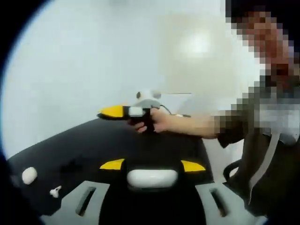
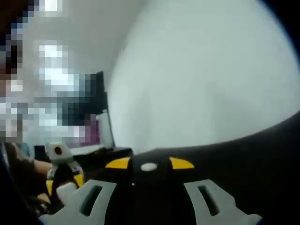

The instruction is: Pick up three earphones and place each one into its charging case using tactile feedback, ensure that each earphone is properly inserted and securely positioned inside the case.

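Note:
My left gripper [image 1: 153, 165] is shut on a white oval charging case [image 1: 152, 178], held between its yellow-tipped jaws above the black table [image 1: 93, 140]. My right gripper [image 2: 149, 163] is shut on a small white earphone [image 2: 148, 167] pinched between its dark pads. In the left gripper view the right gripper [image 1: 123, 111] hangs over the table's far edge in a person's hand [image 1: 159, 121]. Another white case [image 1: 29, 175] and a loose white earphone [image 1: 55, 191] lie on the table at the lower left. The left gripper [image 2: 61, 176] appears at the lower left of the right gripper view.
The person's sleeve and body [image 1: 262, 140] take up the right side of the left gripper view. A white wall [image 1: 93, 56] stands behind the table. A dark monitor [image 2: 96, 110] and clutter sit at the left of the right gripper view.

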### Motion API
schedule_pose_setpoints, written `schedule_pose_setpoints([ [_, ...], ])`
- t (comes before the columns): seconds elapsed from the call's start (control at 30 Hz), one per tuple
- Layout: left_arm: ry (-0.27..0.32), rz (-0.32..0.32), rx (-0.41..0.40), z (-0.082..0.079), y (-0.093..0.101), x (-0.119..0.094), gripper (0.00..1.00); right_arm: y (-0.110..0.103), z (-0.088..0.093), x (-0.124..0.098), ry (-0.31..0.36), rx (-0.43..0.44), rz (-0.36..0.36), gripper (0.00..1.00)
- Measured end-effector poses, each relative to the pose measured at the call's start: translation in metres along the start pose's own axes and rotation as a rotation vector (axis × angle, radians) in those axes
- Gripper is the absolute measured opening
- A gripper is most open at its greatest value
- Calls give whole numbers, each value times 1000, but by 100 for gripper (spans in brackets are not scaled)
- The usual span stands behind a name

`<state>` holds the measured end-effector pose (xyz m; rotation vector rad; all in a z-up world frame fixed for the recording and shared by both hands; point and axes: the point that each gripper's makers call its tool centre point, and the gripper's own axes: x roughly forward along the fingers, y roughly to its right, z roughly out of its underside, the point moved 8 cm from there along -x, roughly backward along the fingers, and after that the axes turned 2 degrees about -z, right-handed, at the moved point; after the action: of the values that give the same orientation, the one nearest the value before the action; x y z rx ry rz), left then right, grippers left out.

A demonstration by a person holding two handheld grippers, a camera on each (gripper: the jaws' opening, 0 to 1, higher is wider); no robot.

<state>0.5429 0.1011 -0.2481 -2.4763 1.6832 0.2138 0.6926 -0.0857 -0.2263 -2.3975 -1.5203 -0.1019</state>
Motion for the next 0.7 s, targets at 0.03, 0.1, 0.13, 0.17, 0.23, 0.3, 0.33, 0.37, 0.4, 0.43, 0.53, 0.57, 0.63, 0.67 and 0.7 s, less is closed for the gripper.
schedule_pose_setpoints([
  [0.03,2,23,1,-1,2,6,42,1,-1,-1,4,2,2,32],
  [0.1,-32,57,15,4,4,17,42,3,-2,-1,10,7,7,32],
  [0.13,-64,60,28,9,3,19,42,3,-3,-2,13,7,9,32],
  [0.17,-89,61,19,15,2,20,42,3,-4,-2,17,8,10,32],
  [0.23,-90,70,-39,24,0,17,42,2,-6,-2,28,10,7,32],
  [0.3,-111,53,-74,27,-5,9,42,1,-8,-2,35,9,-2,32],
  [0.33,-134,48,-72,29,-7,5,42,1,-8,-1,38,9,-6,32],
  [0.37,-145,37,-57,32,-8,1,42,-1,-9,-1,39,9,-11,32],
  [0.4,-154,26,-31,33,-9,-2,42,-1,-9,0,39,9,-13,32],
  [0.43,-166,20,-3,35,-9,-6,42,-3,-9,0,36,8,-15,32],
  [0.53,-165,-11,-1,31,-8,-20,43,-7,-11,1,18,-20,-41,32],
  [0.57,-158,-26,-15,29,-8,-24,43,-11,-12,0,10,-30,-66,32],
  [0.63,-133,-95,-60,23,-8,-38,43,-19,-13,1,-4,-44,-105,32],
  [0.67,-111,-143,-104,21,-7,-45,42,-23,-13,2,-14,-64,-115,32],
  [0.7,-109,-211,-175,21,-6,-50,41,-28,-13,3,-31,-102,-140,32],
])
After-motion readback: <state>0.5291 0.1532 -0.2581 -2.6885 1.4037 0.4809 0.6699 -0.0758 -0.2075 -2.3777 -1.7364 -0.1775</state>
